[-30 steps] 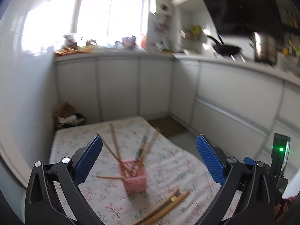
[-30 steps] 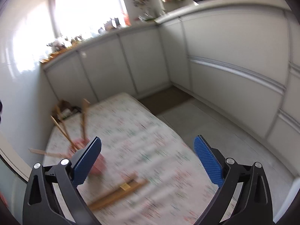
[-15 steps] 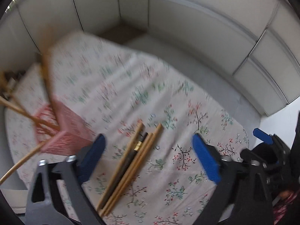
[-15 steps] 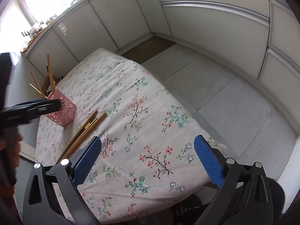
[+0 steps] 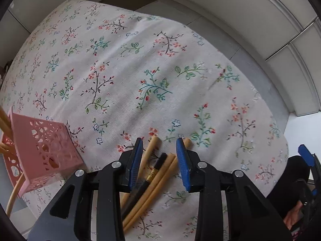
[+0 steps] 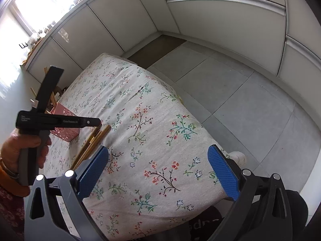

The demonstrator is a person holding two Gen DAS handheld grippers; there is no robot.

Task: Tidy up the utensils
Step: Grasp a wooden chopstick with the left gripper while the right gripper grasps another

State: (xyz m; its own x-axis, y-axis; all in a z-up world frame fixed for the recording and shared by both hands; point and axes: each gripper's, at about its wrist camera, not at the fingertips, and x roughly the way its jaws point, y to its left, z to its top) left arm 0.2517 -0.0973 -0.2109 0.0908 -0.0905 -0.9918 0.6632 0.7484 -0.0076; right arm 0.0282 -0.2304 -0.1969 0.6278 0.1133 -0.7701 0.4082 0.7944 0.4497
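Several chopsticks [image 5: 158, 172], wooden ones and a black one with a gold band, lie in a bundle on the floral tablecloth [image 5: 124, 76]. My left gripper [image 5: 159, 150] is down over the bundle, its blue pads partly closed on either side of the sticks without clamping them. A pink perforated holder [image 5: 40, 144] with chopsticks in it stands to the left. In the right wrist view the bundle [image 6: 92, 142] and the holder [image 6: 64, 128] lie at the left, under the left gripper [image 6: 88, 122]. My right gripper [image 6: 158, 170] is open and empty above the table's near edge.
White cabinet fronts [image 6: 220, 16] run along the far side and right. Grey tiled floor [image 6: 240, 92] lies past the table's right edge. A white wall stands left of the table.
The left gripper has dropped down onto the chopstick bundle and its jaws have narrowed around it. The right gripper has held nearly still above the table edge.
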